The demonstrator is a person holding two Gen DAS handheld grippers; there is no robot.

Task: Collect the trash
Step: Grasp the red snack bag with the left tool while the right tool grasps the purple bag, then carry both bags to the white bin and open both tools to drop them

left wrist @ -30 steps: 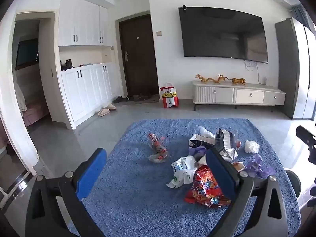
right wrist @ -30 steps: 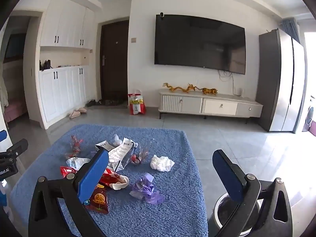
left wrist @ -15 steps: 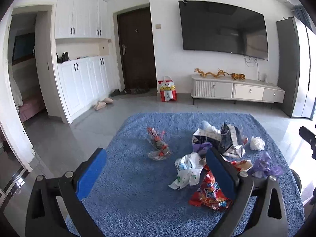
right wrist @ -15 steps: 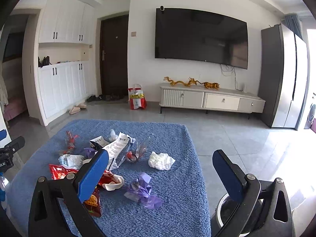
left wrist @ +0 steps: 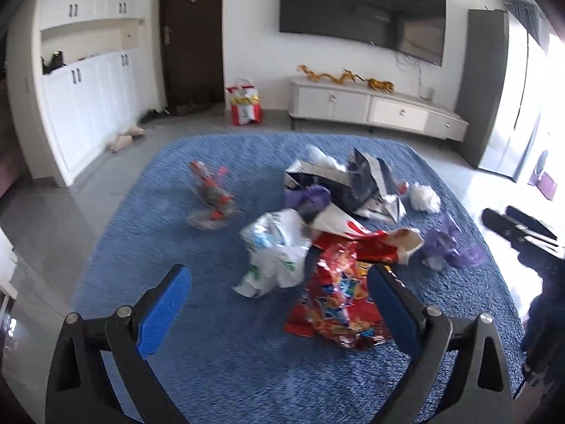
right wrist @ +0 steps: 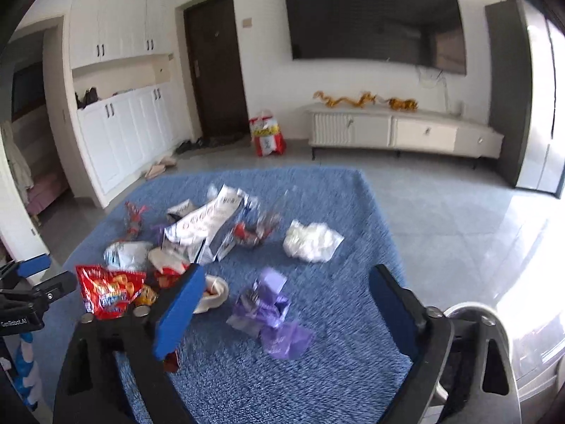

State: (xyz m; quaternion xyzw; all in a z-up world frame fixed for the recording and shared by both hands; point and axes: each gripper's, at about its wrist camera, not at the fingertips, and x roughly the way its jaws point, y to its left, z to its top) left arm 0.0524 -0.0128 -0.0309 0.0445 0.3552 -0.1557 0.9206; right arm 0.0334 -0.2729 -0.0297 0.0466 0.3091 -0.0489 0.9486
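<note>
Trash lies in a heap on a blue-covered table point(left wrist: 219, 353). In the left wrist view I see a red snack bag point(left wrist: 335, 300), a white plastic bag point(left wrist: 275, 247), a purple wrapper point(left wrist: 445, 243), a white tissue wad point(left wrist: 425, 196) and a clear wrapper with red print point(left wrist: 212, 198). My left gripper point(left wrist: 279, 296) is open and empty, just short of the white bag and red bag. My right gripper point(right wrist: 286, 300) is open and empty above the purple wrapper point(right wrist: 268, 314), with the tissue wad point(right wrist: 312, 240) beyond it.
A metal trash bin's rim point(right wrist: 469, 309) shows at the lower right of the right wrist view, off the table's right edge. A TV cabinet point(right wrist: 406, 134), white cupboards point(right wrist: 123, 134) and a red bag on the floor point(right wrist: 266, 137) stand beyond the table point(right wrist: 353, 371).
Both grippers have moved forward and tilted down toward the trash heap; the pieces look larger. Both stay open and nothing has been picked up.
</note>
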